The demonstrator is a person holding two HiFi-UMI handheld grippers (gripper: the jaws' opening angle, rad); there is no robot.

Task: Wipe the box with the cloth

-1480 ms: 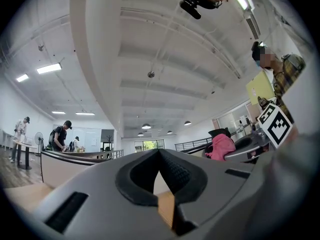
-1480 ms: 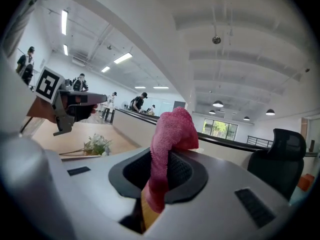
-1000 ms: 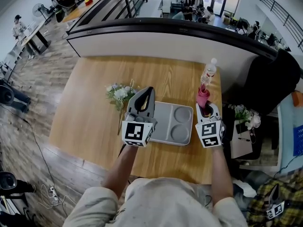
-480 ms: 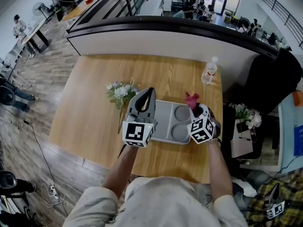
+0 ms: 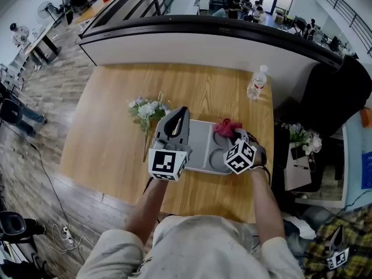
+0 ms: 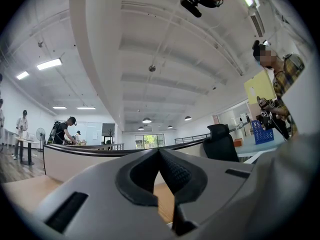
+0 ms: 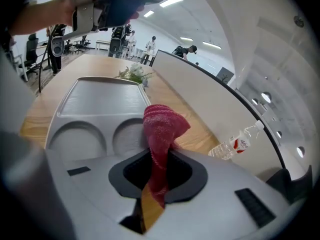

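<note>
A grey box [image 5: 200, 147], a shallow tray with two round wells, lies on the wooden table [image 5: 110, 132]. My right gripper [image 5: 233, 136] leans in from the box's right side and is shut on a red cloth [image 5: 226, 127]. The cloth hangs over the far round well. In the right gripper view the cloth [image 7: 162, 126] stands bunched between the jaws of that gripper [image 7: 159, 170], above the box [image 7: 95, 104]. My left gripper [image 5: 181, 111] rests at the box's left end, pointing up, shut and holding nothing [image 6: 159, 152].
A bunch of white flowers [image 5: 146, 110] lies left of the box. A water bottle [image 5: 256, 85] stands at the table's far right corner. A curved counter wall [image 5: 192, 45] runs behind the table. A small side table [image 5: 297, 167] with more flowers stands to the right.
My right gripper has swung left and down with the cloth, from beside the box's right edge to over its round wells. The left gripper has stayed in place.
</note>
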